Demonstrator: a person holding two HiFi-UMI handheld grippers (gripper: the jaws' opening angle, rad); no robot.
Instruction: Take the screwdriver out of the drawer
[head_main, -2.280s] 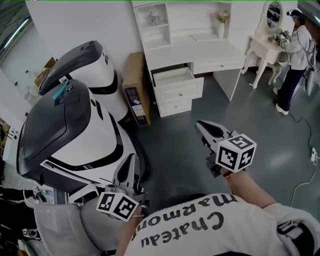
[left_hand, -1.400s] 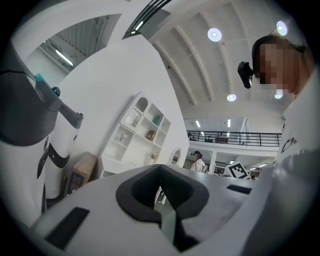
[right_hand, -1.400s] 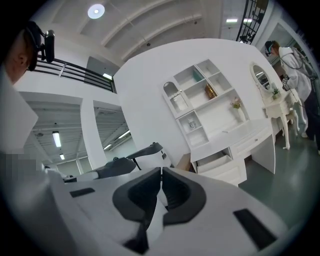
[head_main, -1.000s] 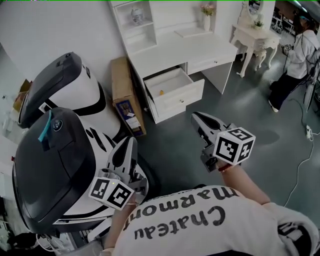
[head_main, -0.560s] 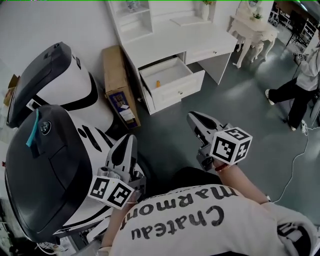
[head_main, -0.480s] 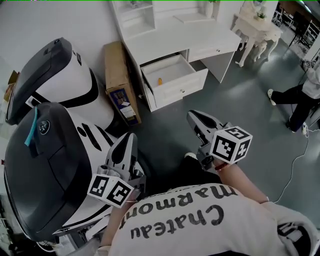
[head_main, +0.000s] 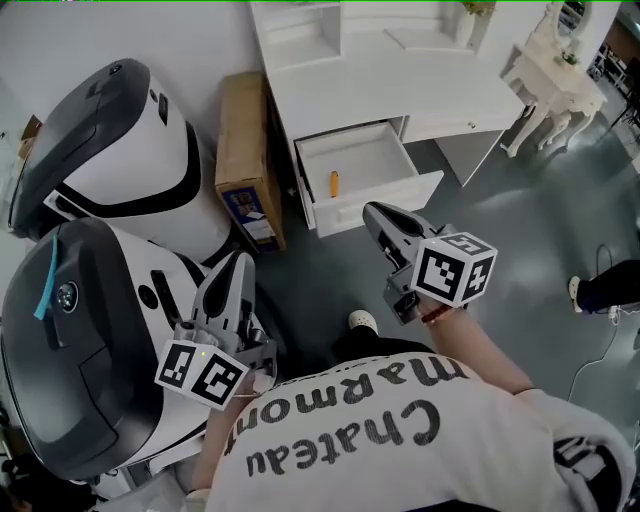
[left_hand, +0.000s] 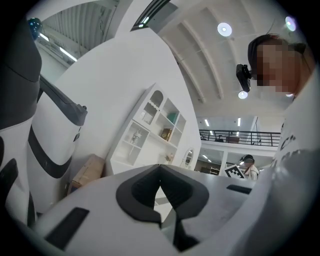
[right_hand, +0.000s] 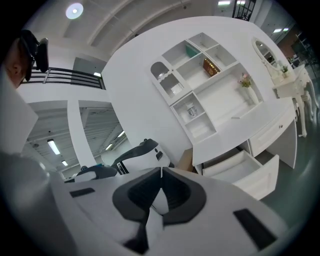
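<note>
Drawer (head_main: 385, 205) nearer — screwdriver (head_main: 334, 184) inside, cardboard box (head_main: 246, 150) beside desk (head_main: 400, 85).

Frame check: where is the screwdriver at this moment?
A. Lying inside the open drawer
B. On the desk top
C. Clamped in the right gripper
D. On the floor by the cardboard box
A: the screwdriver lies on the bottom of the open drawer, while the right gripper is in front of the drawer with its jaws together and nothing between them.
</note>
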